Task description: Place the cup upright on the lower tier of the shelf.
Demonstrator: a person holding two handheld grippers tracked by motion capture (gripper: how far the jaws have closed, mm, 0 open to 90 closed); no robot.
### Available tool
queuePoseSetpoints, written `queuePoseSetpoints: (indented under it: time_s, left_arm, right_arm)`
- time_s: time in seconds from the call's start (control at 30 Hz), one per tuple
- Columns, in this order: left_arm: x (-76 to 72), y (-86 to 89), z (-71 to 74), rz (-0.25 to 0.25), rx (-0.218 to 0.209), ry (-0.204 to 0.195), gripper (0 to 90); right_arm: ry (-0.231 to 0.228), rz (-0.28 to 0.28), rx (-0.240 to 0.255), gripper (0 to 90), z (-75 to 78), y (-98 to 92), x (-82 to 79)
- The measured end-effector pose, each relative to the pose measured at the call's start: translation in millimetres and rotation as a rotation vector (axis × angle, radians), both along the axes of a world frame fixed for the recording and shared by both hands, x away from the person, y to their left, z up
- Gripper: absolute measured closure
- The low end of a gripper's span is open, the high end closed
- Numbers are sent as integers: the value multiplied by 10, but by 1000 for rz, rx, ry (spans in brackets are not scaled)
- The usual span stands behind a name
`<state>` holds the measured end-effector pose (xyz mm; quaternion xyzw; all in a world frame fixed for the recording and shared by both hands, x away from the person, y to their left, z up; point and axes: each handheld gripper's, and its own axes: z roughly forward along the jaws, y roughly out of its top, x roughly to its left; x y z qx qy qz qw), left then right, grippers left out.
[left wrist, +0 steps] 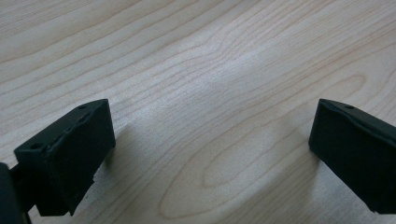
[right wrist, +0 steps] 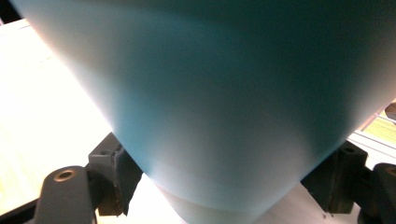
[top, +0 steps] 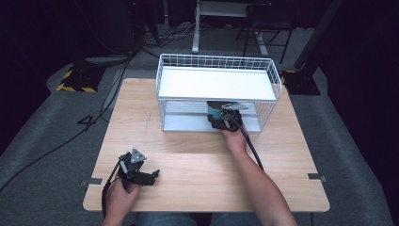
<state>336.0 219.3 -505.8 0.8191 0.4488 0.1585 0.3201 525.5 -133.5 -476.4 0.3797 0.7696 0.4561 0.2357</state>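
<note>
- right gripper (top: 225, 119) reaches into the lower shelf of the wire rack (top: 162, 89), jaws clamped on either side of a teal cup (right wrist: 224, 102).
- left gripper (top: 141, 175) rests low over the table (top: 197, 160) near the front left, jaws wide apart, nothing between.

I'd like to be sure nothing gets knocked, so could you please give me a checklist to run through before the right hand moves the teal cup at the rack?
1. Right tongs closed on the cup: ok; in the right gripper view a jaw presses each side of it.
2. Cup under the rack's top shelf, at the lower tier's open front: ok.
3. Cup touching the lower shelf: cannot tell, its base is hidden.
4. Cup clear of the top shelf: cannot tell from above.
5. Left tongs out of the way: ok; open, low over the table near its front left edge.
6. Right cable free of the wire: ok, it trails along the forearm.
</note>
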Motion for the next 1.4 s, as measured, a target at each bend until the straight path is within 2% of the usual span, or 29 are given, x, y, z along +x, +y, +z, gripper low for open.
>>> queuePoseSetpoints:
  time_s: [0.03, 0.27, 0.4, 0.43, 0.53, 0.93, 1.0, 1.03, 1.33, 1.4]
  left_arm:
    - [0, 0, 0, 0, 0, 0, 9]
    - [0, 0, 0, 0, 0, 0, 8]
    - [0, 0, 0, 0, 0, 0, 8]
    - [0, 0, 0, 0, 0, 0, 9]
    - [0, 0, 0, 0, 0, 0, 9]
    - [0, 0, 0, 0, 0, 0, 9]
    - [0, 0, 0, 0, 0, 0, 9]
    - [0, 0, 0, 0, 0, 0, 8]
    - [0, 0, 0, 0, 0, 0, 9]
    - [4, -1, -1, -2, 0, -1, 8]
  right_arm:
    - [-20, 7, -3, 233, -7, -2, 28]
    - [-16, -1, 3, 234, -42, 44, 71]
    - [-6, -4, 10, 233, -73, 62, 86]
    - [16, -11, 21, 233, -83, 64, 81]
    - [23, -8, 26, 233, -109, 62, 88]
    - [30, -18, 36, 226, -126, 71, 92]
    - [31, -21, 36, 206, -124, 67, 91]
    - [30, -35, 41, 152, -127, 63, 91]
    - [32, -41, 37, 121, -77, 15, 51]
    - [27, -39, 19, 117, -60, -9, 16]
